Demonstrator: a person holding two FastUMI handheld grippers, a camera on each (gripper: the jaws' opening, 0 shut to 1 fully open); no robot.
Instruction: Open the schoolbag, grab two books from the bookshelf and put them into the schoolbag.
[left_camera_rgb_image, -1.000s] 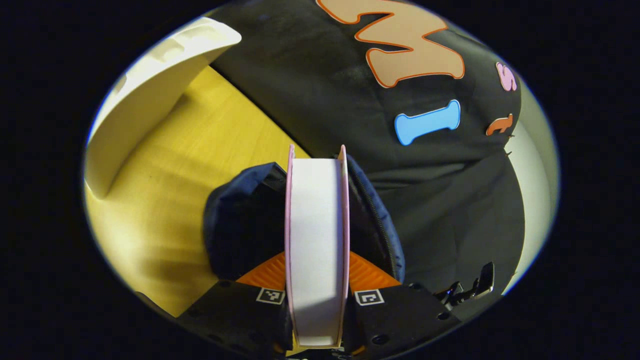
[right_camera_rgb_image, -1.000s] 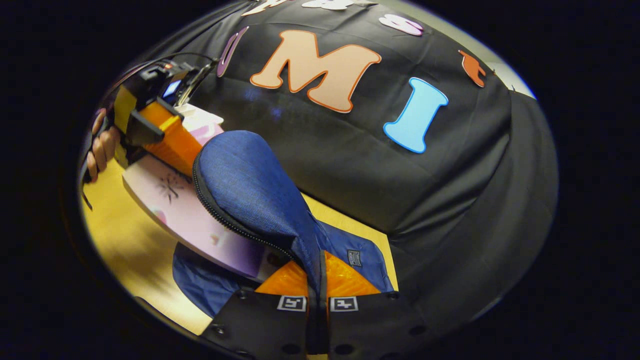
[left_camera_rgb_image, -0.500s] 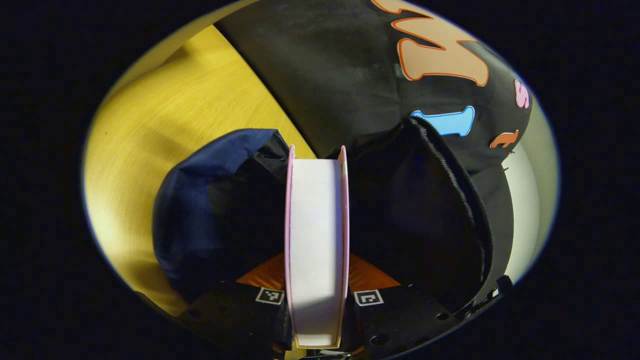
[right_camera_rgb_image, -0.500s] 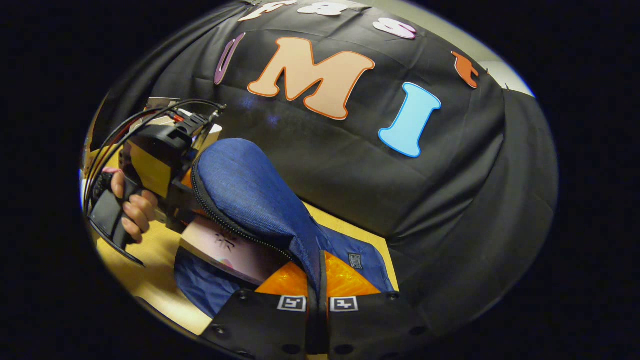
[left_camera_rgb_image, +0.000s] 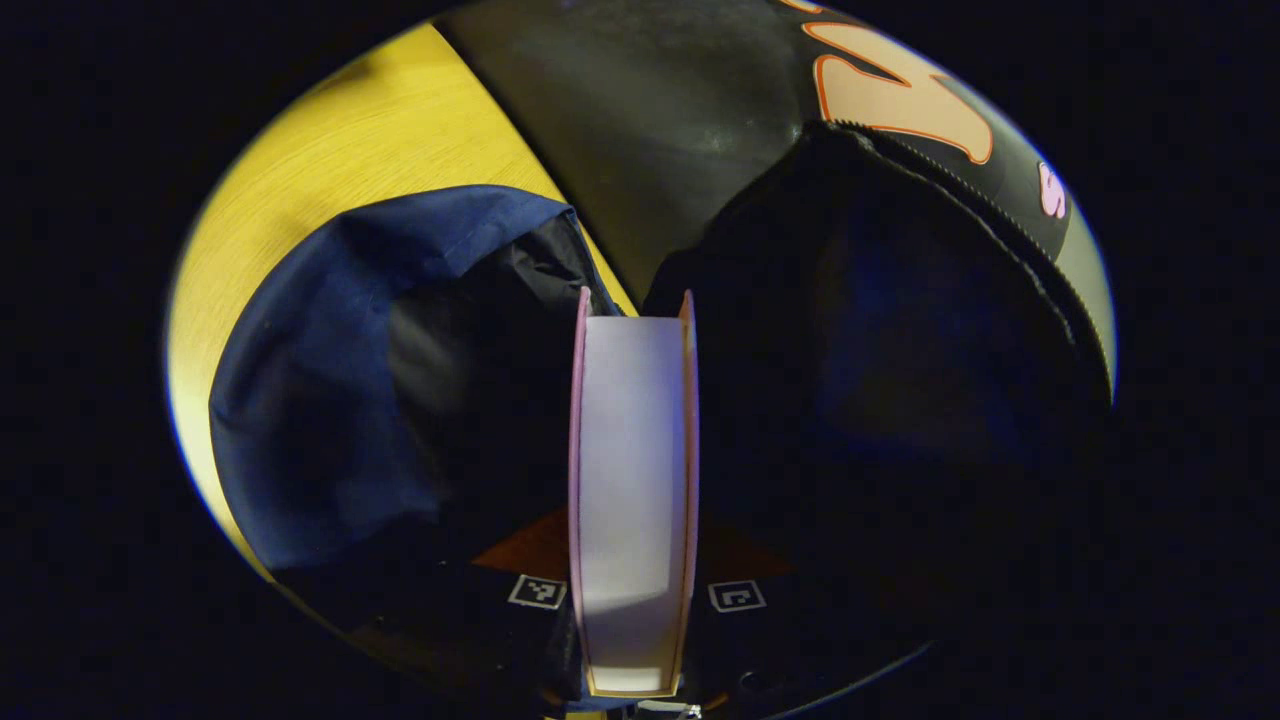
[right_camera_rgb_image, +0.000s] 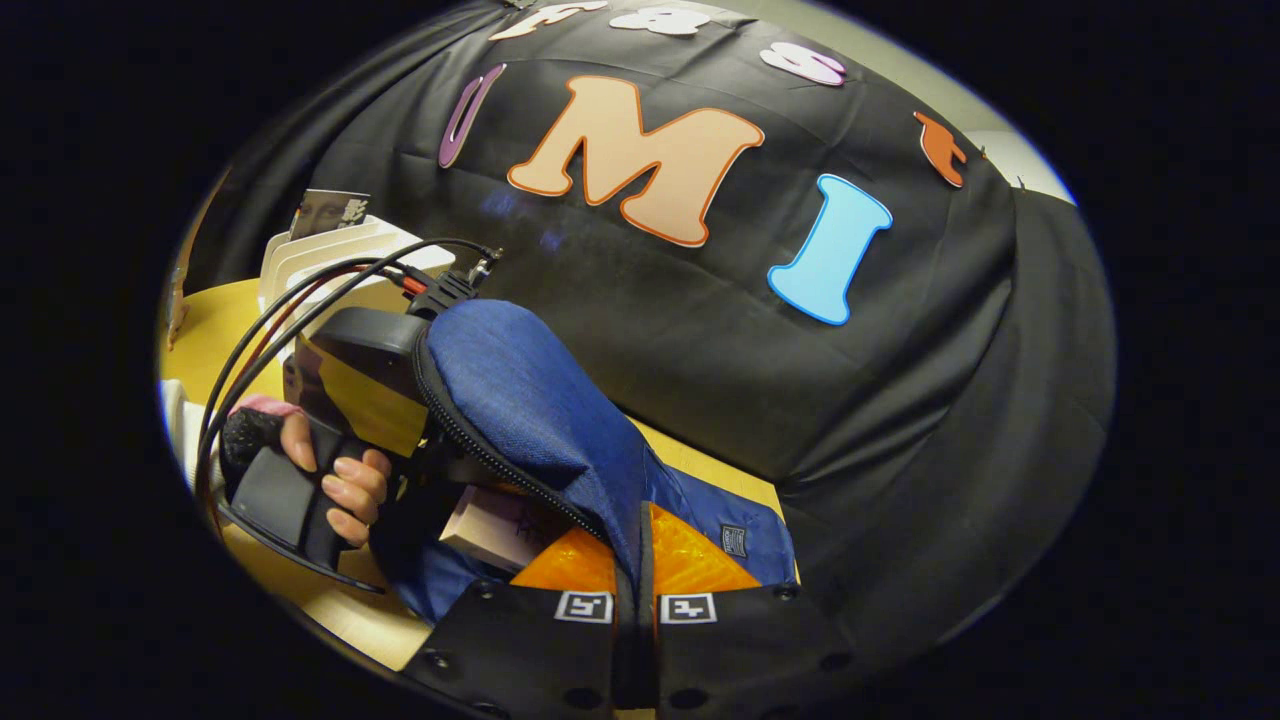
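Blue fabric was pinched nearest the lens in the right gripper view: the right gripper (right_camera_rgb_image: 637, 570) had both fingers closed together on the edge of the bag's flap (right_camera_rgb_image: 530, 400), holding that flap lifted, its zipper teeth running down the near edge. Below the raised flap the bag (right_camera_rgb_image: 745, 520) lay on the table (right_camera_rgb_image: 220, 330), its mouth open toward the left. A pale corner of the book (right_camera_rgb_image: 490, 525) showed at that mouth, partly inside. Just behind it sat the left gripper (right_camera_rgb_image: 370, 385), its body partly under the flap, with a hand (right_camera_rgb_image: 335, 480) wrapped round its handle and cables looping up over it. Farther back stood a white rack (right_camera_rgb_image: 320, 255) with one upright book in it, near the table's back edge, in front of the black wall cloth (right_camera_rgb_image: 900, 380).

In the left gripper view, the book (left_camera_rgb_image: 632, 500) stood on edge between the fingers of the left gripper (left_camera_rgb_image: 632, 595), page block toward the camera, pink covers either side; the fingers were clamped on those covers. Beyond the book's far end was the dark inside of the bag (left_camera_rgb_image: 480, 400). The blue wall of the bag (left_camera_rgb_image: 320, 400) lay to the left on the table (left_camera_rgb_image: 330, 170), and the flap's dark underside (left_camera_rgb_image: 900, 330) arched over to the right, zipper along its rim.
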